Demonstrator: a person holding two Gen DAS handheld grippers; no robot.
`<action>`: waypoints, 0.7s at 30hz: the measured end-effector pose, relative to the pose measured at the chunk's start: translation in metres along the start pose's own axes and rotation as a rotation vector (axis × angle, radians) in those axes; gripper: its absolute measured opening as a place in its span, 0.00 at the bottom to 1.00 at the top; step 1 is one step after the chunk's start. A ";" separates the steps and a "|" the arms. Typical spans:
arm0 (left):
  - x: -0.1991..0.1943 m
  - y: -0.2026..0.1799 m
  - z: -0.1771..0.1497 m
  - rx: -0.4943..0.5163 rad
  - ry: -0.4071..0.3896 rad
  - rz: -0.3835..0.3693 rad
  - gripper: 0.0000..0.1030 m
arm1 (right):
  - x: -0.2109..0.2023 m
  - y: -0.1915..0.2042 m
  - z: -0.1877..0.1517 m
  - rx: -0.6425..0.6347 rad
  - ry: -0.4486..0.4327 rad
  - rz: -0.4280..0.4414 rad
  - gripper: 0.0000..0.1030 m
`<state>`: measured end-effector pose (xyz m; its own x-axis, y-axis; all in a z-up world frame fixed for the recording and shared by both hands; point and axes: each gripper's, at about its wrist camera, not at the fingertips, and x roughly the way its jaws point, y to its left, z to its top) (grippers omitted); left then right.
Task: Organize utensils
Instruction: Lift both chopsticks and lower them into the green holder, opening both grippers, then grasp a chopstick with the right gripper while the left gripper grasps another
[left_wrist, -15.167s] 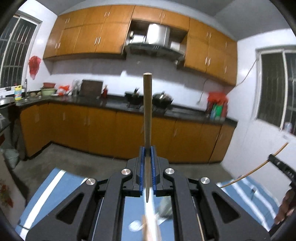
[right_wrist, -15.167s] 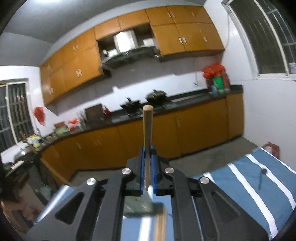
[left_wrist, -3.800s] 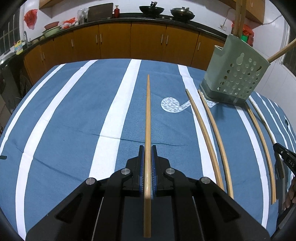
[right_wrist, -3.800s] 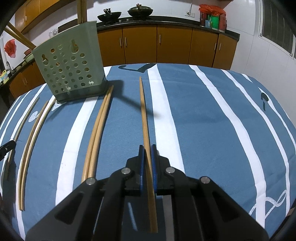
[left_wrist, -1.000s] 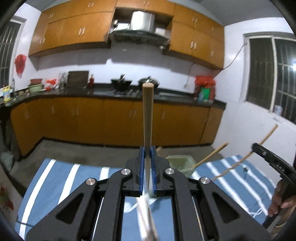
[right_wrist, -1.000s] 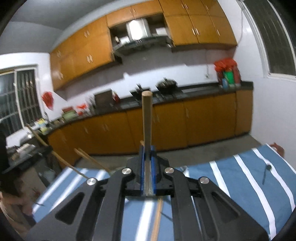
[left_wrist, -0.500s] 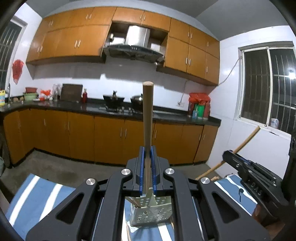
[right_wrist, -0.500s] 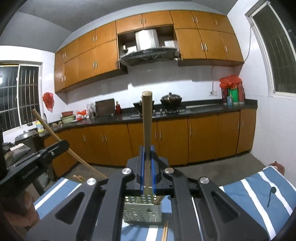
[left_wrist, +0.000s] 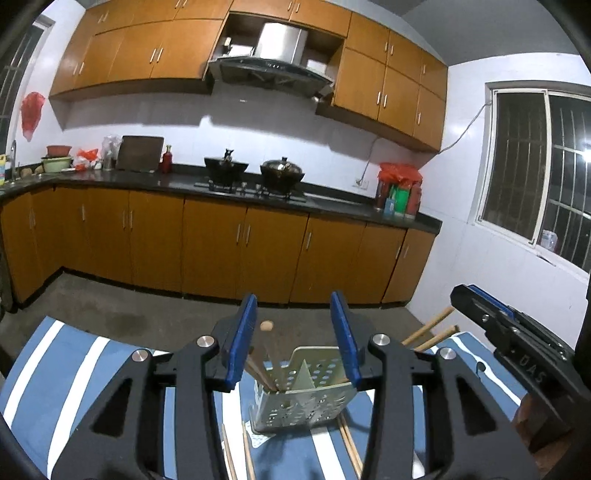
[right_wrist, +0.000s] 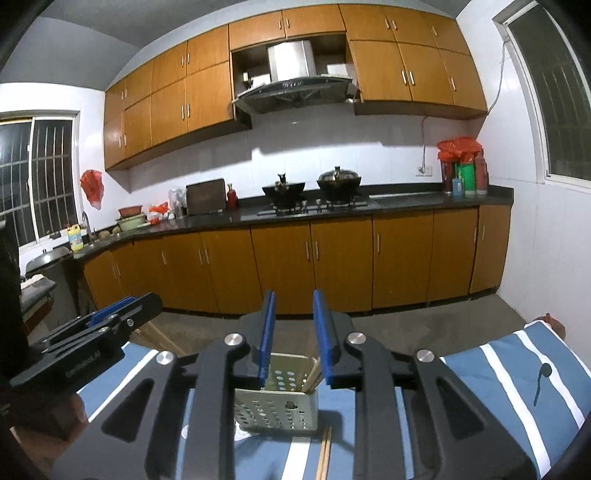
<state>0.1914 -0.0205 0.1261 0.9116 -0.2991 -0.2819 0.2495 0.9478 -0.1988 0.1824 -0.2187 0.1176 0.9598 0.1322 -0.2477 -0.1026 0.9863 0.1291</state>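
Now both grippers hang over the holder (left_wrist: 306, 402), jaws opening. Left gripper (left_wrist: 293, 339) and right gripper (right_wrist: 293, 334) grip nothing; chopsticks (left_wrist: 266, 354) stand in the holder.

- Perforated pale-green utensil holder (left_wrist: 306, 398) stands upright on the blue striped tablecloth (left_wrist: 74, 369).
- Wooden chopsticks (left_wrist: 266, 354) lean inside it; others (left_wrist: 246, 454) lie flat beside its base.
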 end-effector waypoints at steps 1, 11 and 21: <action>-0.003 0.000 0.003 -0.003 -0.009 -0.003 0.41 | -0.005 -0.001 0.001 0.004 -0.009 -0.001 0.23; -0.056 0.033 -0.023 -0.053 -0.022 0.083 0.46 | -0.029 -0.064 -0.064 0.079 0.142 -0.149 0.28; -0.020 0.078 -0.142 -0.127 0.363 0.211 0.43 | 0.007 -0.065 -0.206 0.158 0.580 -0.050 0.16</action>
<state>0.1459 0.0440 -0.0169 0.7590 -0.1419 -0.6354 0.0075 0.9778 -0.2095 0.1417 -0.2621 -0.0899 0.6588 0.1623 -0.7346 0.0214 0.9720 0.2340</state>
